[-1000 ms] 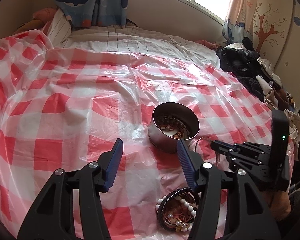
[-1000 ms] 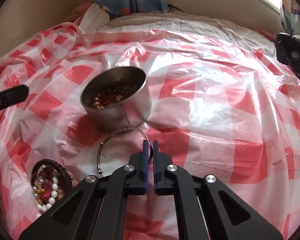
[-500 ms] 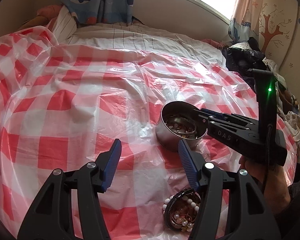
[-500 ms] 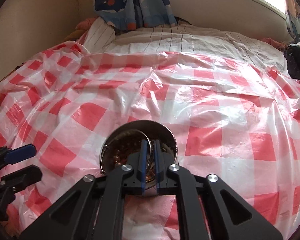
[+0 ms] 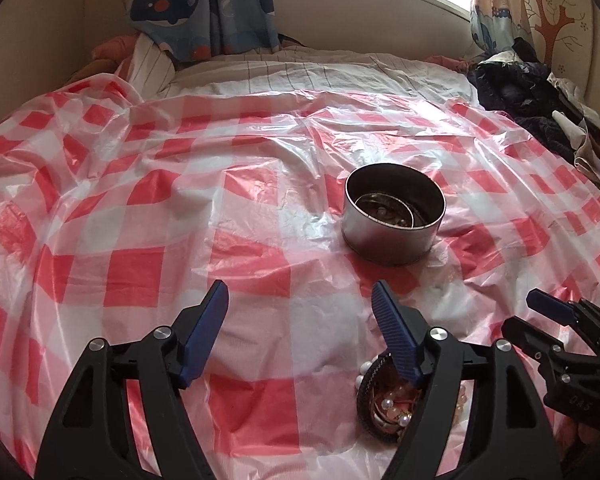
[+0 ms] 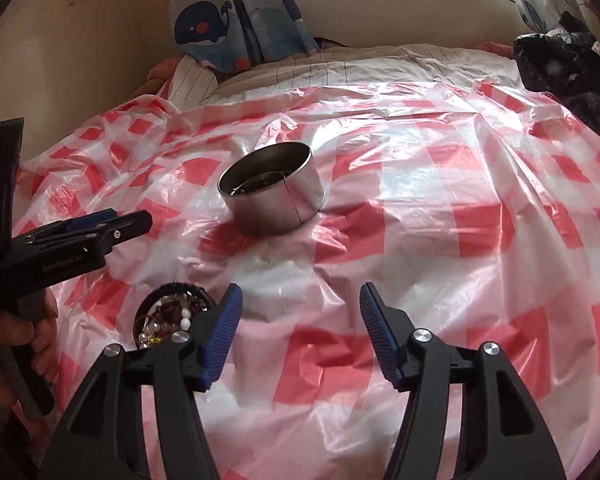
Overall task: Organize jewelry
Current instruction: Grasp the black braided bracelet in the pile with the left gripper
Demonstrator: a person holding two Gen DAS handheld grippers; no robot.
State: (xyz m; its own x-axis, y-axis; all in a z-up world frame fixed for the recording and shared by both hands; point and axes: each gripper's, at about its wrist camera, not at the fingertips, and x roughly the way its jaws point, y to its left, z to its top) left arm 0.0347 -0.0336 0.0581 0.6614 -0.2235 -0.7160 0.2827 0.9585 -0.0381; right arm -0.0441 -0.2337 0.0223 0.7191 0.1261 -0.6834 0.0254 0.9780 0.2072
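A round steel tin [image 5: 394,220] stands on the red-and-white checked plastic sheet [image 5: 180,216]; a thin silver bangle [image 5: 384,210] lies inside on other jewelry. The tin also shows in the right wrist view [image 6: 274,190]. A pile of pearl and bead bracelets [image 5: 384,400] lies near the front, partly hidden behind my left gripper's right finger; it shows in the right wrist view [image 6: 168,318] too. My left gripper [image 5: 300,324] is open and empty, short of the tin. My right gripper [image 6: 300,330] is open and empty, drawn back from the tin, right of the pile.
The sheet covers a bed with striped linen [image 5: 300,76] at the far end. Dark clothes [image 5: 532,92] are heaped at the right edge. A whale-print curtain [image 5: 204,4] and a window sill stand behind the bed.
My right gripper carried the silver bangle from the sheet to the tin, opened, and drew back. The bangle now lies in the tin. The left gripper stayed open.
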